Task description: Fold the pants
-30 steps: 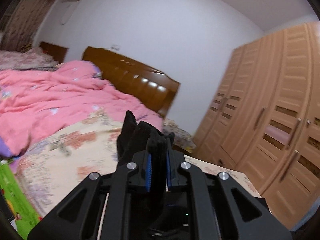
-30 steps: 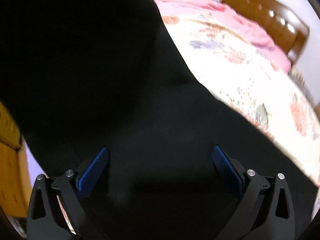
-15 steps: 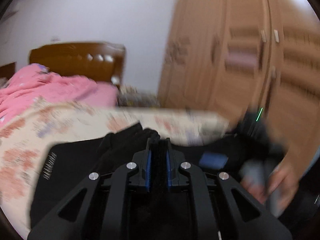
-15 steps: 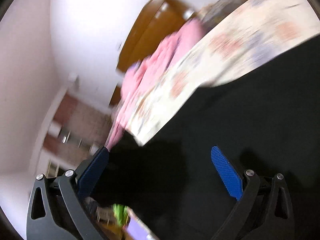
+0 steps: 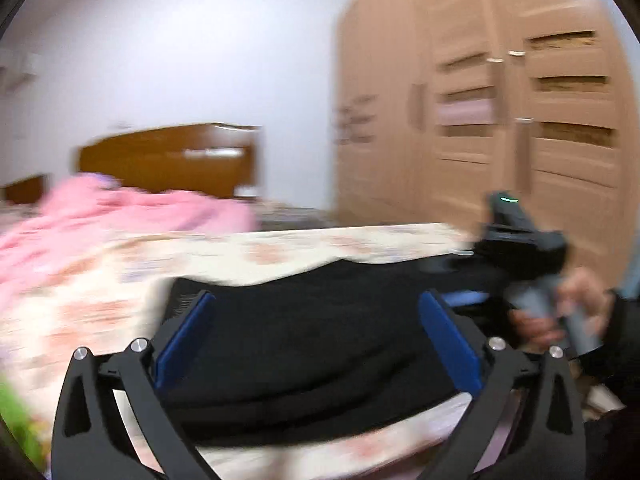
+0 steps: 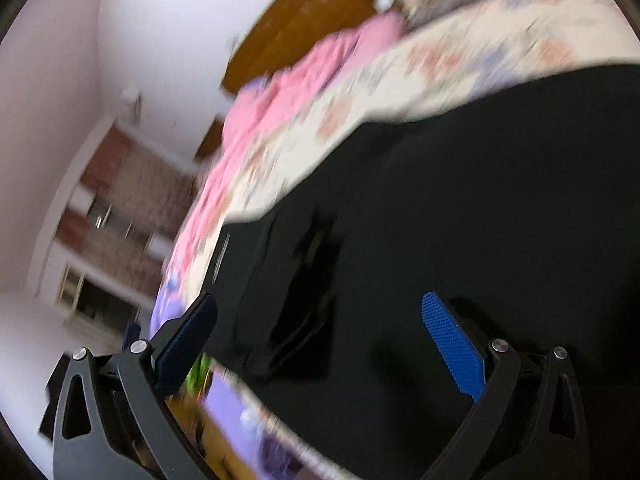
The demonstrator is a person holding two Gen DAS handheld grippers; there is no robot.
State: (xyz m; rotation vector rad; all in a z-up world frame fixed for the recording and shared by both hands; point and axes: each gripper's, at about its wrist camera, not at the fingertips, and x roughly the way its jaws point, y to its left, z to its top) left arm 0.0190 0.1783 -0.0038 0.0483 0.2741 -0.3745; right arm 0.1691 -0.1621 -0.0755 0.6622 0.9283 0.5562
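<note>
Both the left tongs (image 5: 316, 336) and right tongs (image 6: 320, 340) gape wide, gripping nothing, apparently because the black pants (image 5: 320, 344) lie released on the bed (image 5: 100, 280) at 6 o'clock.

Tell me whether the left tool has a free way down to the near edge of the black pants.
Probably yes. The left tool is open, holds nothing, and hangs over the black pants on the floral bedspread. Nothing lies between them; the right tool works at the far side.
</note>
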